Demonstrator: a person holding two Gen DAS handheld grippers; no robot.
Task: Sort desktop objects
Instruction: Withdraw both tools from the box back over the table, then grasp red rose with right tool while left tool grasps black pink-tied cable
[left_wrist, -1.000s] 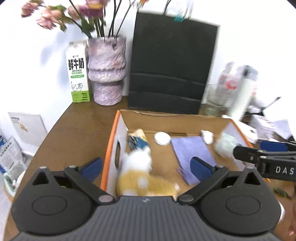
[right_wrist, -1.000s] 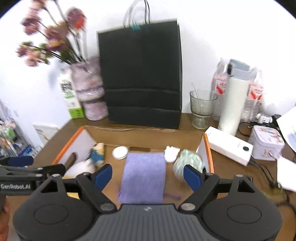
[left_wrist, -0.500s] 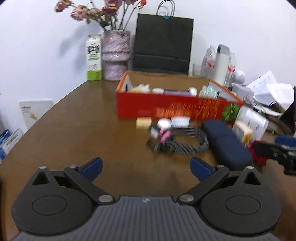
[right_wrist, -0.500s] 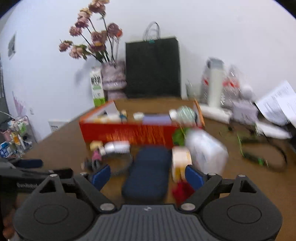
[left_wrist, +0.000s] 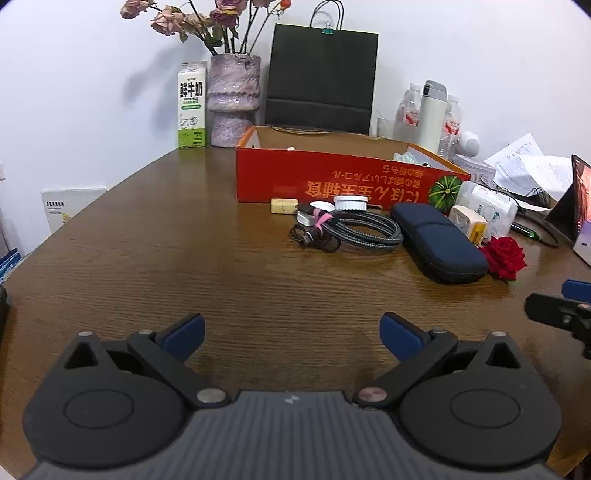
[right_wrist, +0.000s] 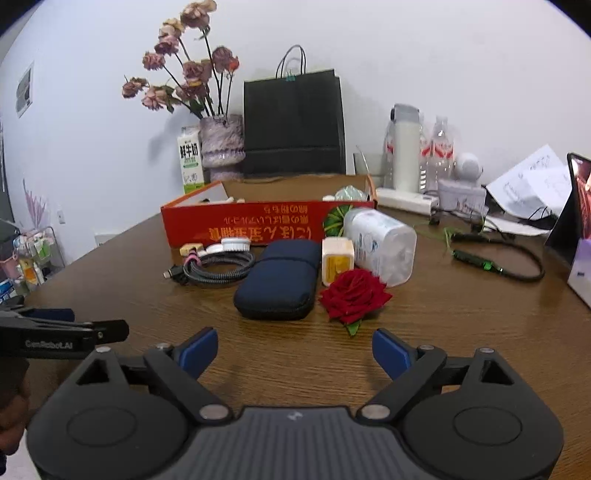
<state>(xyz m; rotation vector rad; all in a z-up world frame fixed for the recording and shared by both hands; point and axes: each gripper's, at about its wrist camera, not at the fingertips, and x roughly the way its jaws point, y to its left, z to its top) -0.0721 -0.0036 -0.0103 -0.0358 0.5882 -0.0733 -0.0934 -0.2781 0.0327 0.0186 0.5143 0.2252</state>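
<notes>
Both tools are held low over the brown table (left_wrist: 155, 240), and nothing is gripped. The left hand-held gripper (left_wrist: 291, 334) is spread wide, with only bare wood between its blue tips. The right hand-held gripper (right_wrist: 294, 352) is spread wide too.

The things to be sorted are laid in a bunch in front of the red box (right_wrist: 258, 225). A dark blue case (right_wrist: 279, 282) is seen straight ahead of the right hand-held gripper, and a red rose (right_wrist: 352, 295) lies just beside it, a little to the right. The long side of the case points away from this tool, toward the box, so its narrow end is faced. A coiled cable (right_wrist: 218, 267) lies to the left of the case, with small white lids behind it.

From the left hand-held gripper, the same bunch is seen farther off and to the right. So the right hand is judged to be nearer to the case and the rose. The case could likely be pinched across its short width by a straight push forward.
</notes>
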